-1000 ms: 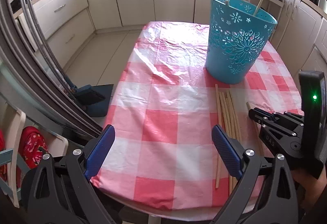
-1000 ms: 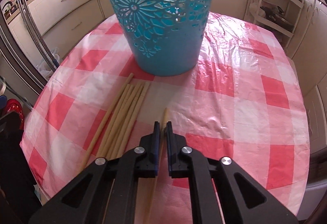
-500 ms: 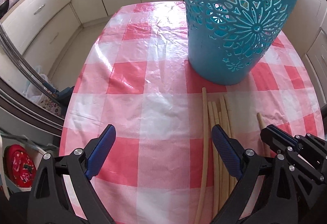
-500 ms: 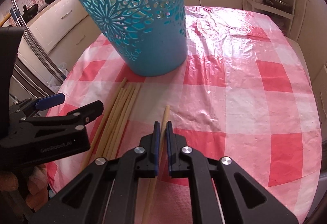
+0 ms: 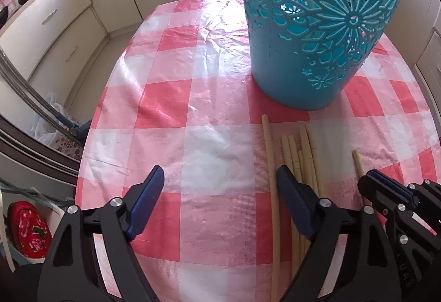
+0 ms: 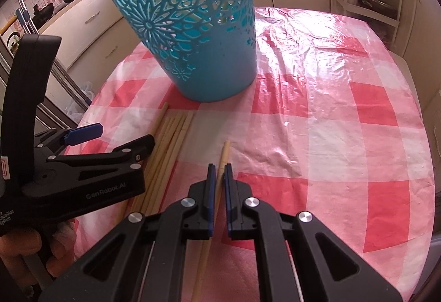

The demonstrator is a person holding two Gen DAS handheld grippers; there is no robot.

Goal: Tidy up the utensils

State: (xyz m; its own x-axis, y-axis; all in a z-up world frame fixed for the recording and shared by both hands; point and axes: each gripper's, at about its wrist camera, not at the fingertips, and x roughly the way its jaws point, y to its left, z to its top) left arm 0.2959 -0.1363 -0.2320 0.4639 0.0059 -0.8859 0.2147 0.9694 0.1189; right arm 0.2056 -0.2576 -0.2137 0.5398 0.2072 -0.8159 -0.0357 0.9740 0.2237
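Black arms of your right gripper [image 6: 217,178] fill the bottom of the right wrist view, and its blue pads [image 6: 211,186] are clamped on a single chopstick [image 6: 223,155]; the stick's lower length runs under the gripper body and off the bottom edge, so you cannot see its far end. In the left wrist view your left gripper [image 5: 220,186] sits low in the frame with its jaws apart over the pink checked tablecloth [image 5: 165,98]. They have just been closing a little, and nothing is gripped between them. Its right pad [image 5: 289,186] stands just beside the bundle of chopsticks [image 5: 300,153] at centre right, whose lower parts it hides; one longer stick [image 5: 271,164] lies at the bundle's left side. Compared with a second ago, your left gripper has come down closer to the cloth and bundle. Beyond the sticks, in the upper right, stands the teal cutout basket [image 5: 303,59], its rim cut off by the top edge.
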